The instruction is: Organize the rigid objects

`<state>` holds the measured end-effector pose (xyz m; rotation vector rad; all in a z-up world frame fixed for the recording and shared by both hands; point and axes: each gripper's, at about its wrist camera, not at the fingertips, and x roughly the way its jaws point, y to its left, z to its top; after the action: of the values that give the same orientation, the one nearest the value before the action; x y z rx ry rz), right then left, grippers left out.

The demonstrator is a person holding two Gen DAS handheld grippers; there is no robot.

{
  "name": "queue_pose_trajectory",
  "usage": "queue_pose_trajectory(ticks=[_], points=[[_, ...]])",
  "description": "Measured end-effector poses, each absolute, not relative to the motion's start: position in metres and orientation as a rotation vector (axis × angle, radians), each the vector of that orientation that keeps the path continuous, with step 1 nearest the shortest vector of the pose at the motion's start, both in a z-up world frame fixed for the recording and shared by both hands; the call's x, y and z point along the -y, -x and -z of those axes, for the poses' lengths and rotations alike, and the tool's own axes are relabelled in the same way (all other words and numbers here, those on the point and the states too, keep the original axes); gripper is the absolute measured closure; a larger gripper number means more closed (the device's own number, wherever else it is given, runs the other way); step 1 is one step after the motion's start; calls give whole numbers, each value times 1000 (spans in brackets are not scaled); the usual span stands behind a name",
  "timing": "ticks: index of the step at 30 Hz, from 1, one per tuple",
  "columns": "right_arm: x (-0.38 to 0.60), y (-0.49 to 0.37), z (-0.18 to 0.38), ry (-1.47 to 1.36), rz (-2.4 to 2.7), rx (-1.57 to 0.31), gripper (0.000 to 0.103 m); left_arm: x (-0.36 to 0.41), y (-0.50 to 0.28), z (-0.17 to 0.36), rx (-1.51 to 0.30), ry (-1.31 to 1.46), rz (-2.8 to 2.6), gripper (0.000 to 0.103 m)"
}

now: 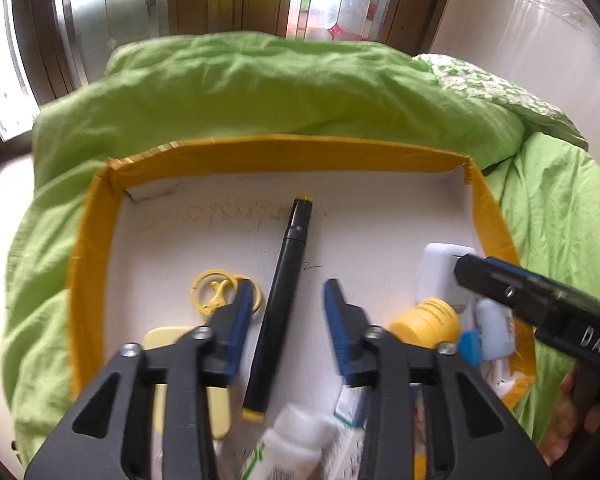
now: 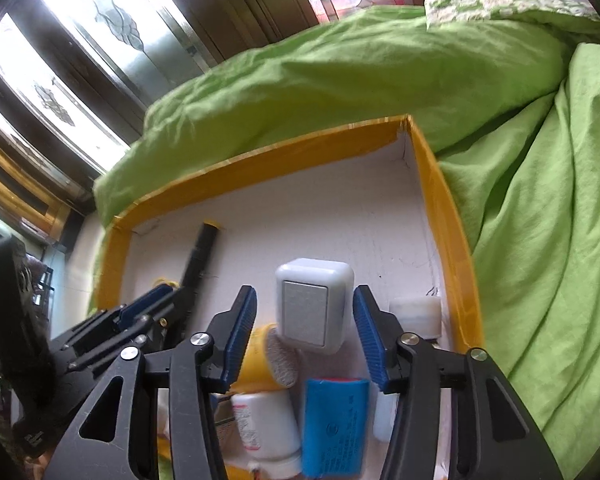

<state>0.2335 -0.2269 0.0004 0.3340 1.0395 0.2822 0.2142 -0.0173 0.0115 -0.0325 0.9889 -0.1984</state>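
A shallow white box with a yellow taped rim (image 1: 284, 156) (image 2: 444, 184) lies on a green blanket. A black marker with yellow ends (image 1: 284, 292) (image 2: 196, 260) lies in it, between the fingers of my open left gripper (image 1: 288, 300). My open right gripper (image 2: 304, 308) straddles a white plug adapter (image 2: 314, 304) (image 1: 440, 276) without touching it. A yellow bottle (image 1: 428, 322) (image 2: 260, 360), a blue battery pack (image 2: 336, 424) and white bottles (image 2: 266, 420) lie near it. A yellow key ring (image 1: 216, 286) lies left of the marker.
The green blanket (image 1: 260, 92) surrounds the box. A patterned pillow (image 1: 496, 84) lies at the far right. Wooden and glass doors (image 1: 112, 20) stand behind. A white tube (image 1: 296, 448) and a pale yellow flat piece (image 1: 164, 338) lie at the box's near side.
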Motion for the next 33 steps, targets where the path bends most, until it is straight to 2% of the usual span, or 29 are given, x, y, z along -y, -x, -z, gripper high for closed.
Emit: queue_pose_trajectory(ticks=[1, 3, 4, 6, 11, 13, 15, 18, 22, 33], points=[[231, -230, -6, -340, -287, -1027, 55, 15, -209, -18, -979, 31, 202, 55], [240, -220, -18, -345, -292, -1012, 47, 10, -200, -31, -960, 34, 201, 44], [245, -216, -23, -345, -292, -1010, 39, 6, -193, -39, -948, 32, 195, 43], [250, -209, -28, -351, -294, -1011, 34, 0, -184, -50, -937, 27, 185, 38], [267, -189, -39, -383, -292, -1011, 29, -14, -162, -74, -897, 4, 155, 37], [270, -181, -41, -383, -289, -1010, 28, -20, -152, -80, -883, 12, 137, 33], [265, -178, -41, -382, -301, -1012, 25, -24, -140, -84, -866, 23, 117, 25], [254, -165, -44, -353, -342, -1011, 20, -24, -120, -82, -856, 22, 81, 24], [239, -139, -48, -283, -393, -988, 1, -15, -92, -75, -845, -33, 6, 24], [245, -92, -53, -174, -259, -931, 1, 11, -30, -87, -806, -111, -93, 20]])
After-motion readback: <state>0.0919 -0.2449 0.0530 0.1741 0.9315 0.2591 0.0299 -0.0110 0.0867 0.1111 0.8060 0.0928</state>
